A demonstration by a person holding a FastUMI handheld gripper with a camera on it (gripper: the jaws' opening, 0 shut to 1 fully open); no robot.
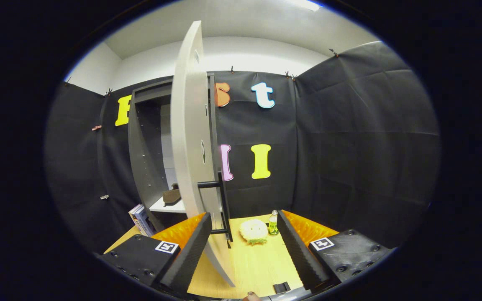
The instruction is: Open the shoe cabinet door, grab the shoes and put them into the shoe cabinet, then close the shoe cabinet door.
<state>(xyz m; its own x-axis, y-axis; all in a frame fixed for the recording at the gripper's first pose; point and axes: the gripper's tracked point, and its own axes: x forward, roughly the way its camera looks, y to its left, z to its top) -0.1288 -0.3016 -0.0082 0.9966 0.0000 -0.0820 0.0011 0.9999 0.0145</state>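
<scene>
The dark shoe cabinet (142, 159) stands on the wooden table, left of my fingers. Its pale door (188, 138) is swung wide open and stands edge-on towards me. The door's black bar handle (224, 205) sits just ahead of my left finger (191, 251), between the two fingers. A brown shoe (171, 195) lies on the white shelf (169, 205) inside the cabinet. My gripper (243, 246) is open, with the door's lower edge and bare table between the fingers; nothing is held.
On the light wooden table (253, 263), beyond the fingers, are a round cream object (254, 230) and a small green bottle (273, 223). Books (140, 219) lean by the cabinet's left foot. A small black item (281, 287) lies near me.
</scene>
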